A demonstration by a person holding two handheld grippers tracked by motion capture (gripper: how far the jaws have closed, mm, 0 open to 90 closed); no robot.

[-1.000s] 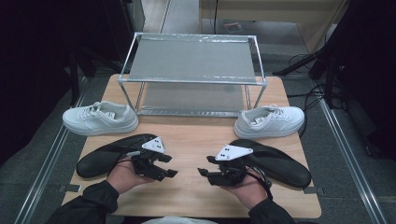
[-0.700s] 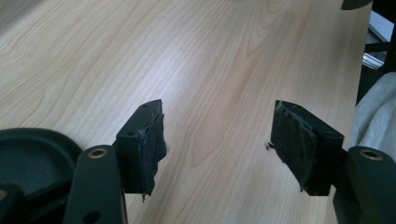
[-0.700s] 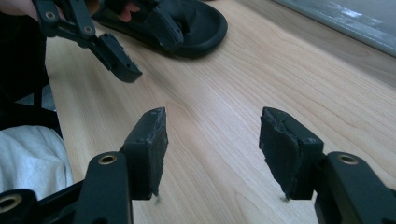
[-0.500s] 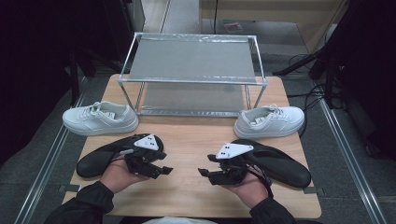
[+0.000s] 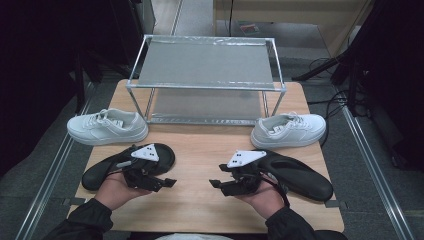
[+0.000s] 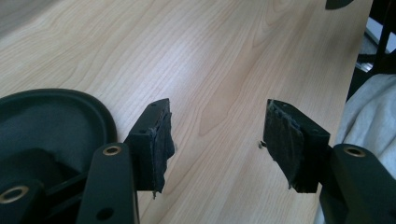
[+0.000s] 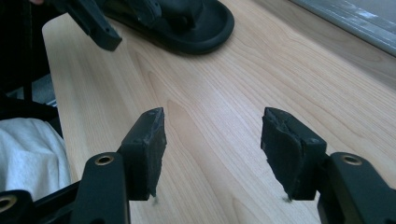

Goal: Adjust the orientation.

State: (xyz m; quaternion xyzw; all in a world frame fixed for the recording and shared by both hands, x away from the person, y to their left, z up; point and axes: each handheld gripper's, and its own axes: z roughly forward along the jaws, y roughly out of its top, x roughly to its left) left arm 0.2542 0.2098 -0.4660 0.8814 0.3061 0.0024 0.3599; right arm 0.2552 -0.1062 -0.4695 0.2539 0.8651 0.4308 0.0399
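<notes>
Two black sandals lie on the wooden table [image 5: 200, 150], one at the left [image 5: 100, 175] and one at the right [image 5: 300, 175]. My left gripper [image 5: 169, 182] hovers by the left sandal's toe end and points right. Its jaws are open and have just been closing a little, with bare wood between them in the left gripper view [image 6: 217, 140]. That sandal's rim [image 6: 51, 116] shows beside the left jaw. My right gripper [image 5: 215, 184] points left from the right sandal's tip. Its jaws have just been opening further, and nothing lies between them [image 7: 212, 144].
A metal two-level rack [image 5: 205, 85] stands at the table's back. One white sneaker [image 5: 107, 127] sits at its left foot, another [image 5: 290, 131] at its right. The right gripper view shows the left sandal [image 7: 187, 23] and the left gripper's jaw [image 7: 93, 23] farther off.
My left hand has shifted leftward and slightly up over the left sandal. The right hand has stayed in place.
</notes>
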